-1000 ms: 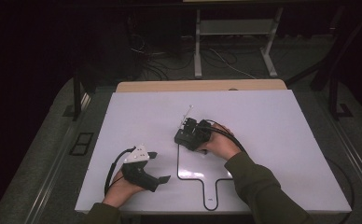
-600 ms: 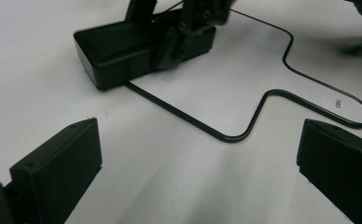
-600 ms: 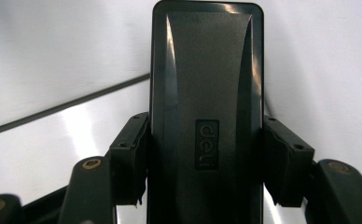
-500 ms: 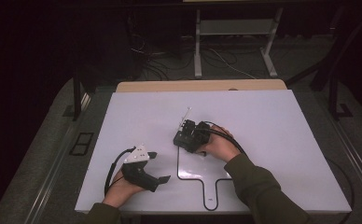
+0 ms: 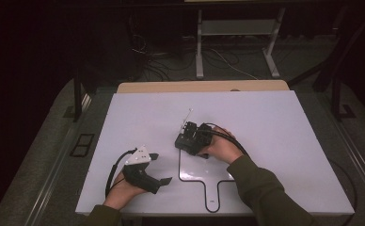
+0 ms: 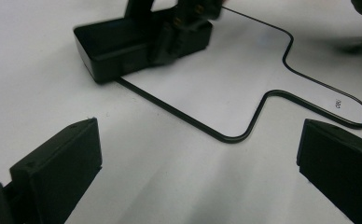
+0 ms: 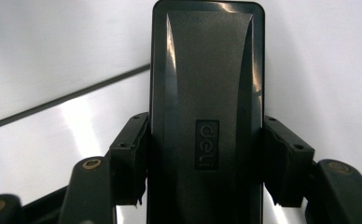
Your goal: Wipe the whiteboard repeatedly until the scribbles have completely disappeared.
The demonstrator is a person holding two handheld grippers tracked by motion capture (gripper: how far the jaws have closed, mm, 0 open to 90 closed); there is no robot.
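Note:
A black oblong case [image 7: 207, 70] marked "deli" lies flat on the white table top [image 5: 265, 122], its far end on the top left corner of a drawn black outline [image 5: 209, 181]. My right gripper [image 5: 191, 139] is shut on it, one jaw pressing each long side [image 7: 207, 156]. In the left gripper view the case [image 6: 118, 46] sits beyond the outline [image 6: 235, 137], with the right gripper [image 6: 184, 18] behind it. My left gripper [image 5: 161, 168] rests low near the front left with its jaws wide apart [image 6: 198, 154] and nothing between them.
A thin pale rod [image 5: 186, 118] sticks up just beyond the right gripper. A black cable [image 5: 232, 139] trails over the right hand. The table's wooden far edge [image 5: 199, 86] borders a dark floor with a metal stand [image 5: 237, 28].
The right gripper and the black case have slid slightly toward the near left. The left gripper has stayed in place.

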